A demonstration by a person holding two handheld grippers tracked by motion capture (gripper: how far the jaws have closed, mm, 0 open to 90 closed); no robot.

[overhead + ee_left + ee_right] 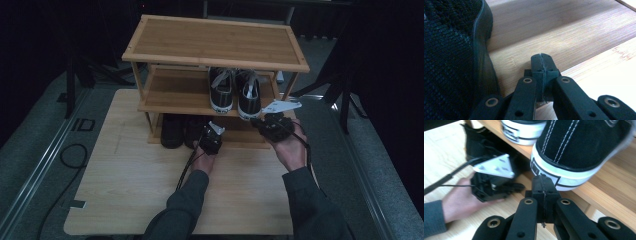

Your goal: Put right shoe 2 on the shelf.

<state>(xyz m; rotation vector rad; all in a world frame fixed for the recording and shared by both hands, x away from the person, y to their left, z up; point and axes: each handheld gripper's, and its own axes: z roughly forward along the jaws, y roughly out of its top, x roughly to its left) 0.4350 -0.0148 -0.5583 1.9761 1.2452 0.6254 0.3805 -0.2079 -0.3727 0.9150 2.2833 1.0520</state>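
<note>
Two sneakers [235, 92], two black shoes [182, 131]

sneaker [584, 147] just ahead of R gripper [543, 178]: blk, wht stitching, wht sole | shoe [449, 62] left of L gripper [541, 57]: blk knit | rack [215, 42]: light wood grain
</note>
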